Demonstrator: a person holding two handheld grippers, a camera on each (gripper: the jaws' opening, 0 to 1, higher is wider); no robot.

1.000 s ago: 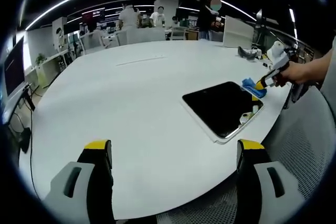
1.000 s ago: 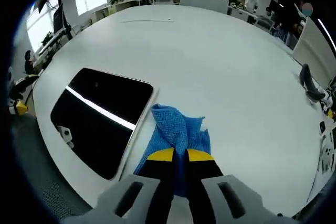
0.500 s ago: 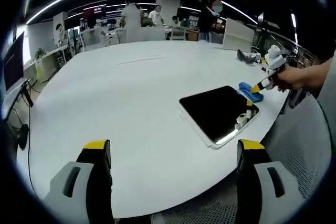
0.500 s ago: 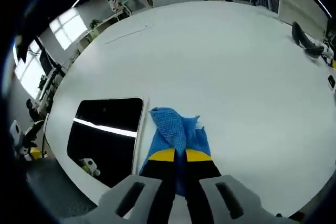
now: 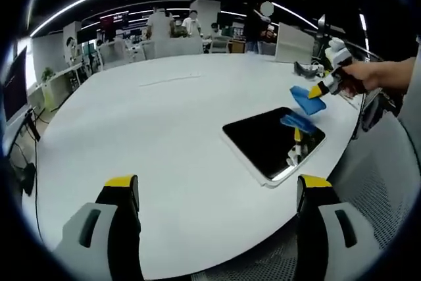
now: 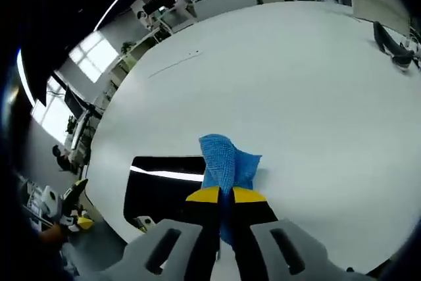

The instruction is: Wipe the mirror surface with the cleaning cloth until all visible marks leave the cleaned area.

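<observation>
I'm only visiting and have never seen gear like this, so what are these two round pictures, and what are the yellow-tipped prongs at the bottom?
There is no robot here. A person holds a two-pronged claw in each hand, and a wide-angle camera rides on each, looking out along its prongs.

In the left gripper view, the left claw is open and holds nothing above a big white table. On the table near its edge lies a dark mirror. At the far right, the person's hand carries the other claw.

In the right gripper view, the right claw is pinched shut on a blue cleaning cloth, held up over the mirror. I cannot make out any marks on the glass.
</observation>
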